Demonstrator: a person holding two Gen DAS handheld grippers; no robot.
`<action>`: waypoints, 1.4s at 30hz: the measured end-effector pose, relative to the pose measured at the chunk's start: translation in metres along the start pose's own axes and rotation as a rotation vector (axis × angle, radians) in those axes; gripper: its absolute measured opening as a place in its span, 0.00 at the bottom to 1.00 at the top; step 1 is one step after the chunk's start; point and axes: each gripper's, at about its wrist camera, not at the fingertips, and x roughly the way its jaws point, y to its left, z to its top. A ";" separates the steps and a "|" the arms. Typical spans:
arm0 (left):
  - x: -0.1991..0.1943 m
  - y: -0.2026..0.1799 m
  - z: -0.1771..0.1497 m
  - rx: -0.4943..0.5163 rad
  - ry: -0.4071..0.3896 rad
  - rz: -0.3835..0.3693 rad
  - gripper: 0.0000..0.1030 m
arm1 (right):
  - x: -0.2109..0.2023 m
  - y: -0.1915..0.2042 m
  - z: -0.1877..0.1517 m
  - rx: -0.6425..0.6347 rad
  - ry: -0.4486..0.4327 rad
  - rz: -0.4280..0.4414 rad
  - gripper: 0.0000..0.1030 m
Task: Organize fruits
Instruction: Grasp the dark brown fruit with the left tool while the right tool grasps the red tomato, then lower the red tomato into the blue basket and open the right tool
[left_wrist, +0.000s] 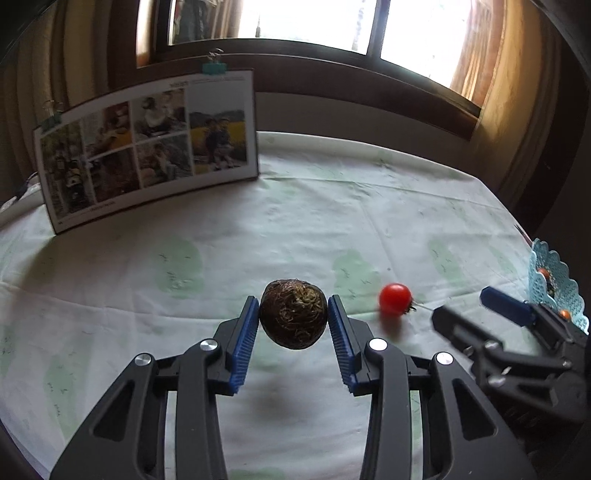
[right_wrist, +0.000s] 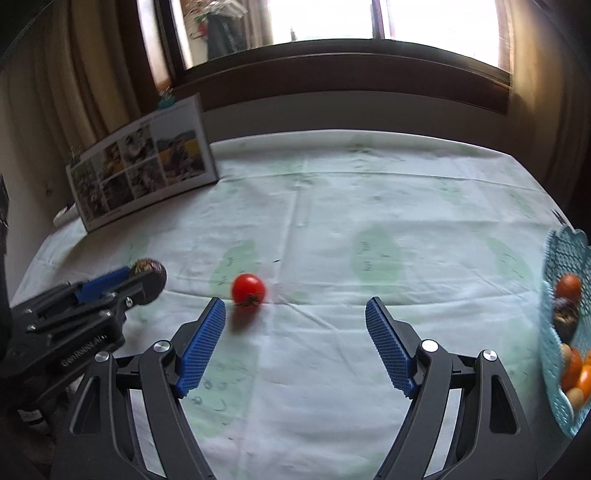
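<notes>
A dark brown, rough, round fruit sits between the blue pads of my left gripper, which is shut on it; its shadow lies on the cloth below. The right wrist view shows the same fruit in the left gripper at far left. A red cherry tomato lies on the cloth just ahead of my right gripper's left finger. My right gripper stands open and empty. In the left wrist view the tomato lies between the two grippers, with the right gripper at the right edge.
A light blue lacy basket holding several small fruits stands at the table's right edge, also seen as the basket. A photo board leans upright at the back left. The pale green tablecloth covers the table under a window.
</notes>
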 end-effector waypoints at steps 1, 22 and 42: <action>0.000 0.002 0.001 -0.005 0.000 0.008 0.38 | 0.005 0.004 0.001 -0.012 0.010 0.007 0.78; 0.016 0.009 -0.003 -0.011 0.050 0.020 0.39 | 0.016 0.017 0.008 -0.035 0.039 0.067 0.27; 0.005 -0.010 -0.005 0.065 -0.013 0.053 0.60 | -0.081 -0.080 -0.017 0.177 -0.121 -0.057 0.27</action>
